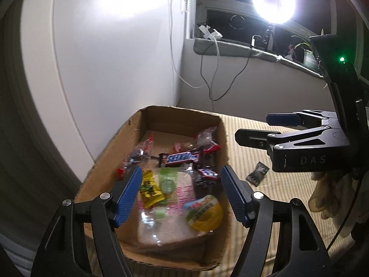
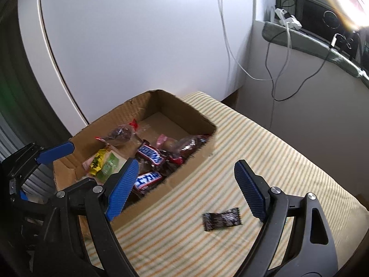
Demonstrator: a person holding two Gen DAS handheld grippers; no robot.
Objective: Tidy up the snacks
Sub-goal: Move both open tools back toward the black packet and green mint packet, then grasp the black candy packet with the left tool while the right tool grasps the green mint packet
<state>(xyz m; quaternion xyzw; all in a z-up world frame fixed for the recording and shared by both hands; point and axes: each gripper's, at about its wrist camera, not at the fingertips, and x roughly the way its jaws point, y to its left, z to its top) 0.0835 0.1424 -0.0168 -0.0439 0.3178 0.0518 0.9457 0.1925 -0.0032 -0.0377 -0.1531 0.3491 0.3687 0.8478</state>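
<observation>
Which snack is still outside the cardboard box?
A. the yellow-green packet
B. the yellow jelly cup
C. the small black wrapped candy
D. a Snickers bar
C: the small black wrapped candy lies alone on the striped cloth beside the cardboard box; the other snacks are inside it.

White wall (image 1: 110, 46), dark window (image 1: 230, 20) with cluttered sill, glaring round lamp (image 1: 273, 1).

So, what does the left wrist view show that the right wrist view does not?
Only the left wrist view: the yellow jelly cup in the box, the lit lamp and a plant on the sill.

Only the right wrist view: the cloth's far corner and right edge.

Both: the cardboard box of snacks, a Snickers bar, and the black candy lying on the cloth outside the box.
</observation>
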